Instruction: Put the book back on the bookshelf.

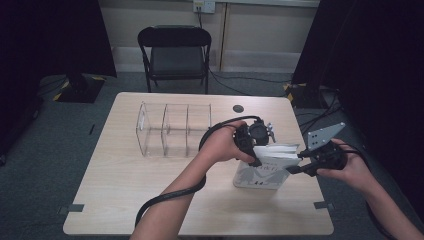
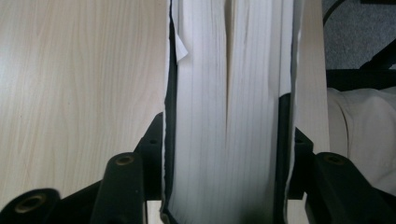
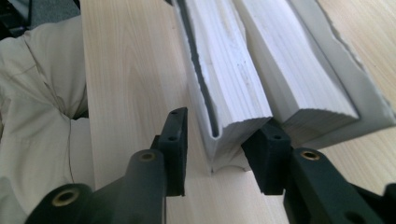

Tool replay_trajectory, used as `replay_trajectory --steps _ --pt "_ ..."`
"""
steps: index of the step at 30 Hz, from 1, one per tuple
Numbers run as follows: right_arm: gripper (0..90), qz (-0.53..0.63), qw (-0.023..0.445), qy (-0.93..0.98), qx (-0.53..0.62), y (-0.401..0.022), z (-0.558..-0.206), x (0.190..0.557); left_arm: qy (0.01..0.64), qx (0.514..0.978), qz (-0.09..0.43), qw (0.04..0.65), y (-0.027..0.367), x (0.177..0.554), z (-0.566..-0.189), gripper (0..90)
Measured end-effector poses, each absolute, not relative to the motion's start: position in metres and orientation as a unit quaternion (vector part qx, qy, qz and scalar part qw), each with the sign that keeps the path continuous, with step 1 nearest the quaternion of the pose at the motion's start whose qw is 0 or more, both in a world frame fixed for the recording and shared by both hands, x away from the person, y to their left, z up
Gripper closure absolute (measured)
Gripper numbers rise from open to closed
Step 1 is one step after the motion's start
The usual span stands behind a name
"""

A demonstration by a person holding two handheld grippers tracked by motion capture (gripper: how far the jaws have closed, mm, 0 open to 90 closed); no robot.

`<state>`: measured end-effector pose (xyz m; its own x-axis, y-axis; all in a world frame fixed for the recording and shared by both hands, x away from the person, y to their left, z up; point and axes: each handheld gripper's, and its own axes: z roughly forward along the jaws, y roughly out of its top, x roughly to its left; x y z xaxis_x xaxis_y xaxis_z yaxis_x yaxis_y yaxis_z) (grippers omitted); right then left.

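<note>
Our high view sat above the near edge, looking forward and down over the whole bench (image 1: 150, 195). The two tool cams rode super close, staring along their own jaws. All three views shared the book (image 1: 265, 172) (image 2: 229, 116) (image 3: 261, 79) standing on that bench.

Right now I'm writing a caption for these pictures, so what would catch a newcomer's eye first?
First, the thick white book with a patterned cover, standing on the right half of the pale wooden table. The left claw is clamped over its page block from above, and the right claw meets its right edge, one jaw wedged between the pages. Behind, at the table's middle, stands a clear plastic rack with dividers.
</note>
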<state>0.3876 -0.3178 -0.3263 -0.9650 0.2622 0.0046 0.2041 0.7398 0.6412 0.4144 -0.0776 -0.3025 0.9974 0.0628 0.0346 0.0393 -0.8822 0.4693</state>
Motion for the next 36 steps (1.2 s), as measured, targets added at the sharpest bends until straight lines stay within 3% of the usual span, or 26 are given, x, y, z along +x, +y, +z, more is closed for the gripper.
replay_trajectory --steps 1,4,7,12,17,27,36 --pt "54.6 0.344 0.041 0.93 0.124 -0.318 -0.328 0.387 0.03 0.97 0.025 0.24 -0.078 0.414 -0.302 50.2" --pt "50.0 0.35 0.042 0.928 0.125 -0.319 -0.329 0.386 0.05 0.971 0.027 0.234 -0.077 0.41 -0.301 50.8" --pt "34.8 0.335 0.048 0.93 0.141 -0.323 -0.333 0.386 0.072 0.973 0.026 0.218 -0.072 0.41 -0.299 52.5" --pt "27.3 0.316 0.067 0.933 0.16 -0.329 -0.347 0.387 0.084 0.974 0.024 0.211 -0.058 0.409 -0.299 52.8" --pt "24.2 0.328 0.073 0.925 0.179 -0.325 -0.363 0.388 0.091 0.974 0.031 0.207 -0.049 0.4 -0.298 52.8" --pt "19.8 0.341 0.07 0.91 0.225 -0.305 -0.444 0.384 0.109 0.974 0.035 0.198 -0.016 0.384 -0.297 52.8" --pt "17.5 0.336 0.073 0.907 0.242 -0.296 -0.47 0.38 0.124 0.972 0.031 0.199 -0.009 0.385 -0.298 52.0"
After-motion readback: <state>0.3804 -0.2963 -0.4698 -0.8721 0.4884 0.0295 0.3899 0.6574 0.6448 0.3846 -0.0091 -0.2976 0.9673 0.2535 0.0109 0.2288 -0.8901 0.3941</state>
